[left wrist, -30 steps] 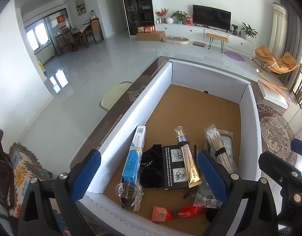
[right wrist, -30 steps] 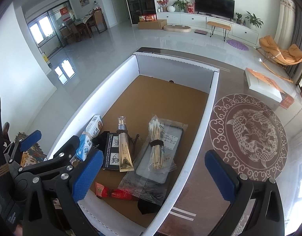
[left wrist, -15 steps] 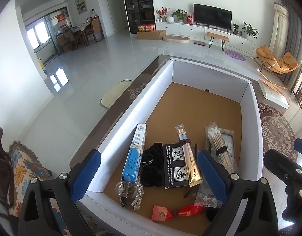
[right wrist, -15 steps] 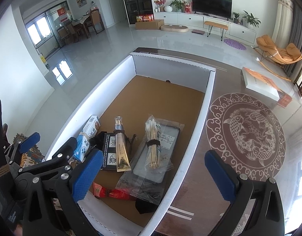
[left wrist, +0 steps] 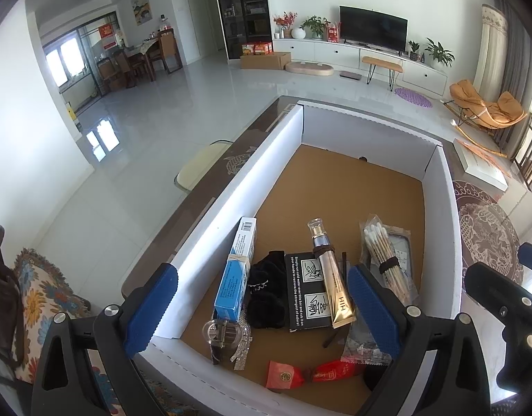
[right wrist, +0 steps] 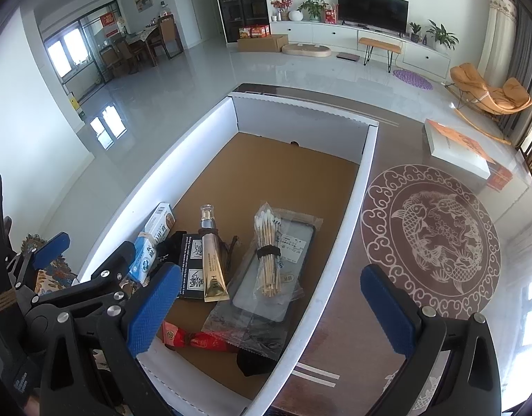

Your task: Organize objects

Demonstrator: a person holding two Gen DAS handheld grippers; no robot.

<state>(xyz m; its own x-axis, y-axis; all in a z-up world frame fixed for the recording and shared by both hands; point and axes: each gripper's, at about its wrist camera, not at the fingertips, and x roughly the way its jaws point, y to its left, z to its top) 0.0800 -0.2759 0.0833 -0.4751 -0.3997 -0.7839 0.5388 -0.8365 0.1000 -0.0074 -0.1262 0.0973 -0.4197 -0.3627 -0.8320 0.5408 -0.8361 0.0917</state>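
I hold both tongs spread wide and empty above the near end of the white box (left wrist: 442,208): left tongs (left wrist: 262,306), right tongs (right wrist: 271,306). To pick well, I would lower the left pair squarely across the gold tube (left wrist: 331,277), pads on its flat sides. It lies atop the black card (left wrist: 306,291), long axis running away from me, clear cap at the far end, crimped end nearest.

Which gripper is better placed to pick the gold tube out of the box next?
Left, probably. The left gripper hangs open over the box with the gold tube between its fingers' line. The right gripper, also open, straddles the box's right wall, farther from the tube.
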